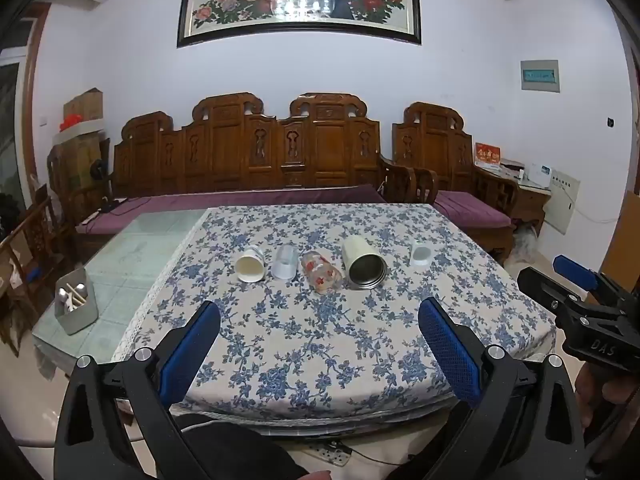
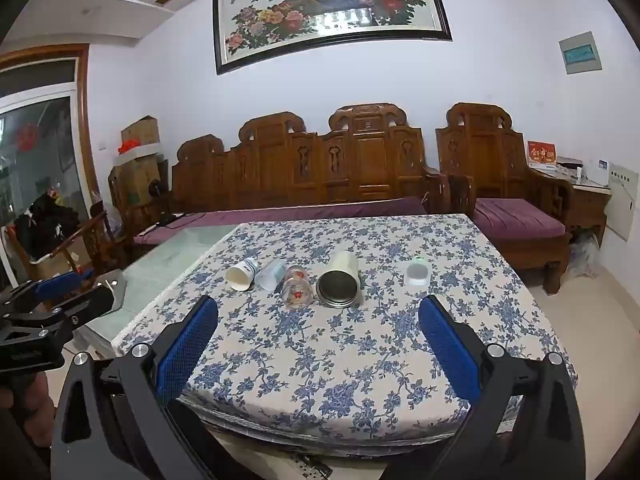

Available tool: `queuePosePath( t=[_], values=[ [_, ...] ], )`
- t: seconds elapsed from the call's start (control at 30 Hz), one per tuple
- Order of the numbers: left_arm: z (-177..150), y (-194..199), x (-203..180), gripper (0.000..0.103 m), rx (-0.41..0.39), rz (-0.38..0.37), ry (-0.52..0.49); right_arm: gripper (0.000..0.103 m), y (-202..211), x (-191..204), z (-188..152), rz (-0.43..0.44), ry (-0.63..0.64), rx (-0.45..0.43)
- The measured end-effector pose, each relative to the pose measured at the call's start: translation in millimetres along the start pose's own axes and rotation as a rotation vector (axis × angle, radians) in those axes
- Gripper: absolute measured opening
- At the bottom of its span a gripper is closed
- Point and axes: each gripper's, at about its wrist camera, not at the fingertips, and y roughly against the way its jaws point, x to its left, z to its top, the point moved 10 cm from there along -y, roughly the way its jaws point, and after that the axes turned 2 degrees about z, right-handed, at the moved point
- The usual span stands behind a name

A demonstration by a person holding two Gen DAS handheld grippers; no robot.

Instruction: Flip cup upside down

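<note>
Left gripper (image 1: 319,320) fingers apart, empty, hovering over near edge of surface (image 1: 304,352); right gripper (image 2: 318,320) likewise apart, empty. Mid-surface row, left to right: paper cup (image 1: 250,265), clear cup (image 1: 285,263), floral glass (image 1: 321,272), steel-lined cup (image 1: 363,264) on sides; small white cup (image 1: 421,253) standing apart.

Left claw (image 1: 318,344) and right claw (image 2: 318,344), both spread wide, empty, side by side.
</note>
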Motion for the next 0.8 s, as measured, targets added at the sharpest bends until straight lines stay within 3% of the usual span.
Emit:
queuePosePath(
  t=[0.8],
  values=[
    [13,8,-1,0.096,-0.024,-0.010,0.011,0.101,0,1,0,-0.001,0.002,-0.004]
  ],
)
